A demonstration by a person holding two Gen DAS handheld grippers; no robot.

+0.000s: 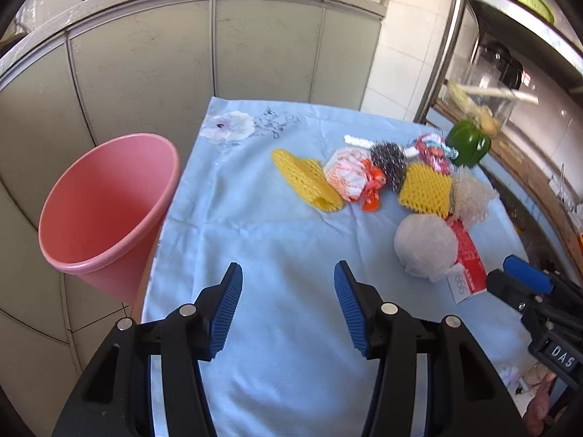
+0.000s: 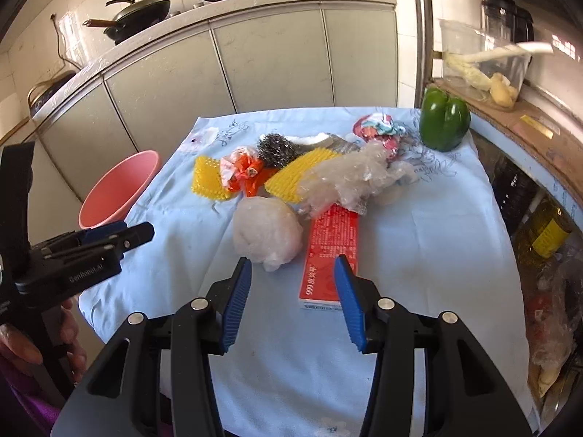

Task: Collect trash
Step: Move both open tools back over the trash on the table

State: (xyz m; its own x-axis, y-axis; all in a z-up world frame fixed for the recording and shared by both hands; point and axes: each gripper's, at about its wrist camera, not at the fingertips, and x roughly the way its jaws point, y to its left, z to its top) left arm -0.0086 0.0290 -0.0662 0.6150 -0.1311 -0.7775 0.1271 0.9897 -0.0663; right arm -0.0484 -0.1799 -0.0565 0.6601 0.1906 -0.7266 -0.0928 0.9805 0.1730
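Trash heap [image 1: 382, 178] on surface; bin [image 1: 105, 211] waits at its edge, perhaps for easy drops. Our left gripper [image 1: 288, 306] and right gripper [image 2: 293, 291]: jaws apart, empty.

Smooth plastic bin [image 1: 105, 211], crinkly film wad [image 2: 349, 178]

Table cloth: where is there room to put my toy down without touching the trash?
The blue cloth is bare between the pink bin and the yellow foam net, and along the near edge before both tongs. The far right is crowded: the white bag ball, red box, crumpled plastic, scourer and green pepper.
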